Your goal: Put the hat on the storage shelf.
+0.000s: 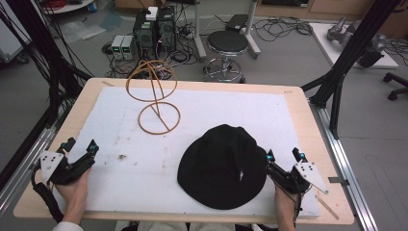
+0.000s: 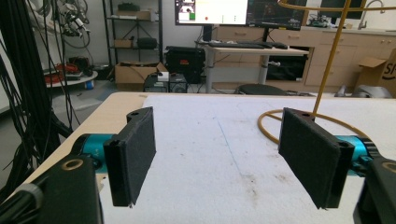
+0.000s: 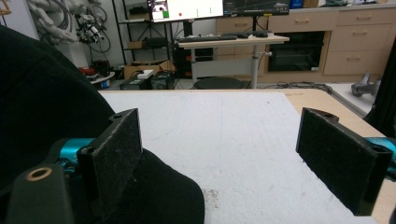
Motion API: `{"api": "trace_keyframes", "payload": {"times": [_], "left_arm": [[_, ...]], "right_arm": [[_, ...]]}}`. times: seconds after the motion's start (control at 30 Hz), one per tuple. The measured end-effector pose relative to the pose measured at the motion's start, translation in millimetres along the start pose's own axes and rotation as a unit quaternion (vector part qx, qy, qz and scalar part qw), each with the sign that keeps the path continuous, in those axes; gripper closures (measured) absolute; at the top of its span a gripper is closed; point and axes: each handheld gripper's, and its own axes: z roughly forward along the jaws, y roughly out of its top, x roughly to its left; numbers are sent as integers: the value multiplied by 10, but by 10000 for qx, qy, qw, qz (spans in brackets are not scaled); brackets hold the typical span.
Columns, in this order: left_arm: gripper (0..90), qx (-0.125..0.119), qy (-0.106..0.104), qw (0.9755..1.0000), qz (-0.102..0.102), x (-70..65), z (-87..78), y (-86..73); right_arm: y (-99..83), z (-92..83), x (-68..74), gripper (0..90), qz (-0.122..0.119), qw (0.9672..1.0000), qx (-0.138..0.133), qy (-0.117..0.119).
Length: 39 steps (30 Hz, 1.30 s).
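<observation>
Both tongs, left tongs (image 1: 79, 147) and right tongs (image 1: 284, 156), are resting wide and empty; the right is sitting beside the hat (image 1: 223, 166), probably readying a grab.

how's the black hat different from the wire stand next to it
The black hat is solid dark fabric lying low and flat; the wire stand is a thin tan open frame rising upright. The hat lies near the right tongs; the stand sits farther back. Both rest on the white mat.

A matt black cloth bucket hat (image 1: 223, 166) lies on a white, slightly rough foam-like mat (image 1: 216, 110) covering the pale wood tabletop (image 1: 308, 120), near a smooth tan wire stand (image 1: 153, 96); both grippers' jaws carry coarse, matt black pads (image 2: 140, 149).
</observation>
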Motion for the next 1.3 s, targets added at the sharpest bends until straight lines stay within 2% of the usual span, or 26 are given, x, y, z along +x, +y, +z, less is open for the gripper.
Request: {"api": "trace_keyframes", "payload": {"times": [0.97, 1.1, 1.3], "left_arm": [[280, 13, -42, 10000, 14, -12, 4, 0], [280, 8, -58, 10000, 3, -16, 9, -3], [282, 8, -81, 10000, -4, -20, 11, -5]], "right_arm": [[4, -26, -25, 136, 150, 9999, -46, -51], [29, -47, -10, 136, 325, 9994, -79, 32], [103, -80, 64, 127, 303, 9990, -166, 277]]}}
